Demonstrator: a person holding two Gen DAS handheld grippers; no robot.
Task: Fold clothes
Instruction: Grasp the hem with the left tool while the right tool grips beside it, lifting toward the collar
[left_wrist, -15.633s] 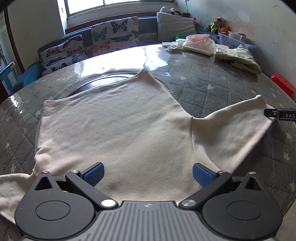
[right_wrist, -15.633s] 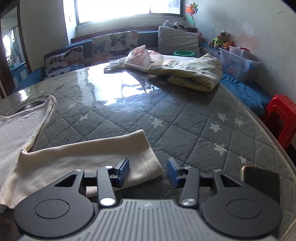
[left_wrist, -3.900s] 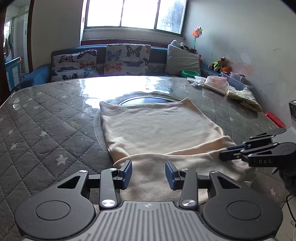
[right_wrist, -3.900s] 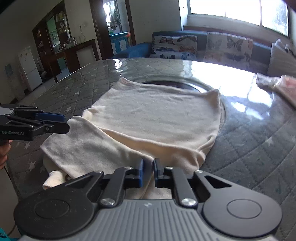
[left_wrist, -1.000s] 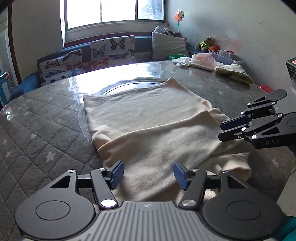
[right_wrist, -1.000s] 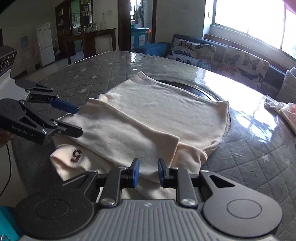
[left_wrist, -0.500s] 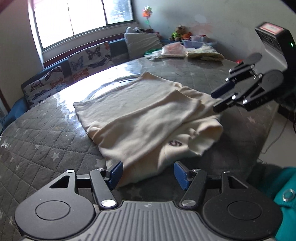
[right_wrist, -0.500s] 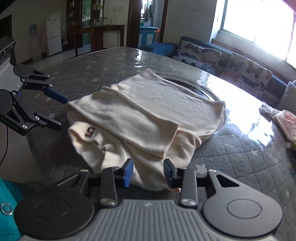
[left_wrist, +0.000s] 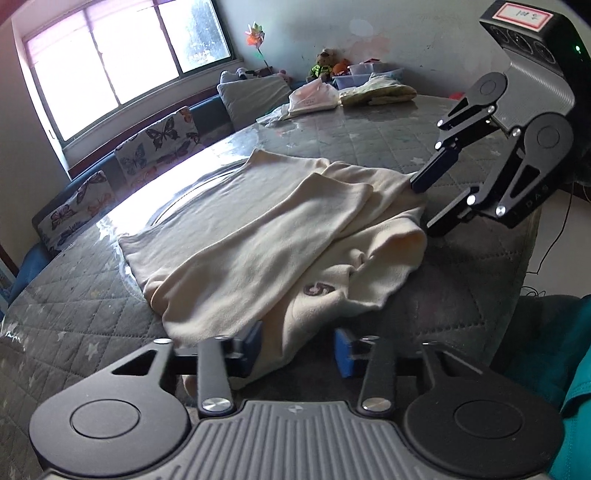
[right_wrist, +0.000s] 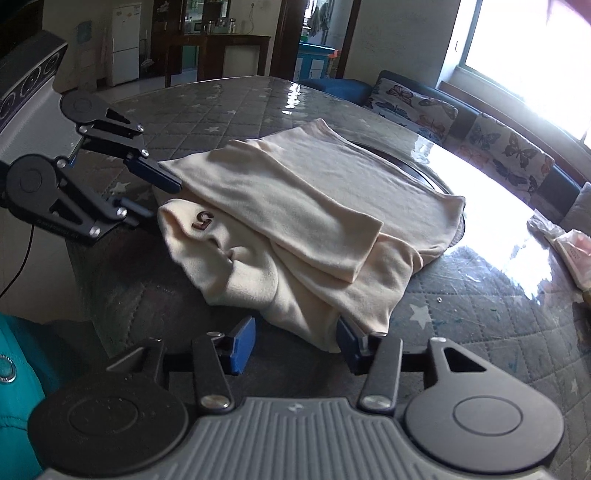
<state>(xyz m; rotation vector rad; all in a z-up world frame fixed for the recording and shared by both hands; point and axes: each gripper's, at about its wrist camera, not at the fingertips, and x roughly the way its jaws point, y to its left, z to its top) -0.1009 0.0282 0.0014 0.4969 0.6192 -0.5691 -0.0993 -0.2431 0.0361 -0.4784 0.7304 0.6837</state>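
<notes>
A cream long-sleeved shirt (left_wrist: 258, 236) lies on the quilted grey table, both sleeves folded across the body, its near end bunched at the table edge with a brown "5" mark (left_wrist: 317, 288) showing. It also shows in the right wrist view (right_wrist: 306, 218). My left gripper (left_wrist: 297, 350) is open at the shirt's near left corner, cloth lying between its blue pads. My right gripper (right_wrist: 295, 341) is open at the near right corner, one pad against the cloth edge. Each gripper shows in the other's view: right (left_wrist: 430, 199), left (right_wrist: 155, 195).
The round table (left_wrist: 424, 140) has a glossy cover and a dark inset ring. Folded clothes (left_wrist: 314, 99) and a yellow bundle (left_wrist: 376, 94) lie at its far side. A sofa with butterfly cushions (left_wrist: 155, 144) runs under the window. A teal garment (left_wrist: 569, 369) is at my side.
Both grippers have opened wider and dropped toward the shirt's near corners. The bunched near end hangs a little further over the table edge.
</notes>
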